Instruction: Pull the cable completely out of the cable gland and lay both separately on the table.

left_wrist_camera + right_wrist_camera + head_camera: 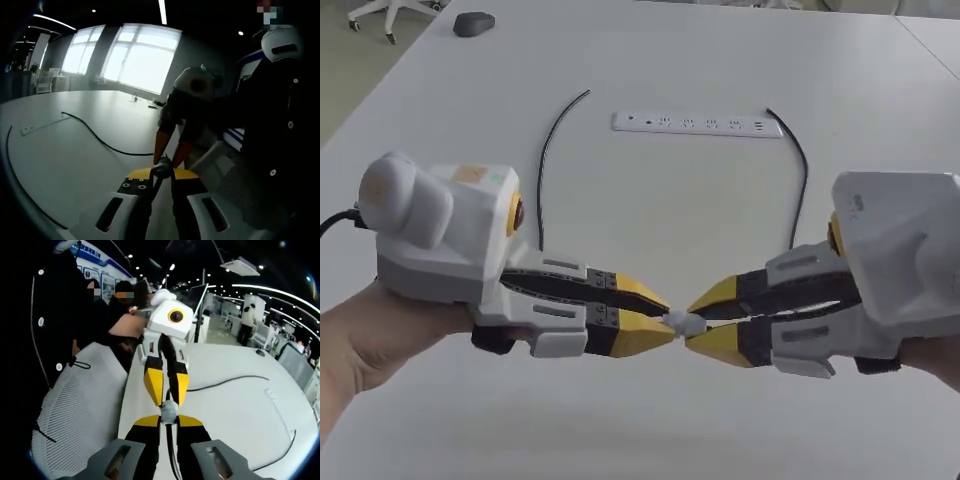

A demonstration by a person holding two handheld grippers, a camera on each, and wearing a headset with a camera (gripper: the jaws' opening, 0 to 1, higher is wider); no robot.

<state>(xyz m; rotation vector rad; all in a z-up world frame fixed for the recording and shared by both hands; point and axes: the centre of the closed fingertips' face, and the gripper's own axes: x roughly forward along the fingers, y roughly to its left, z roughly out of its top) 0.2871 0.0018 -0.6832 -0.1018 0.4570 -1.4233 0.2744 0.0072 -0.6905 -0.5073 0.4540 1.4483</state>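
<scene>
Head view: left claw (pixel 671 318) and right claw (pixel 688 322) meet tip to tip above the bench (pixel 650 220), both pinched narrow on the cable gland (pixel 684 323). Left gripper view: cable gland at the tips. Right gripper view: black cable (pixel 170 445) trails back between the jaws.

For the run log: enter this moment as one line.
left claw: shut on cable gland | right claw: shut on cable gland | both: over table
</scene>
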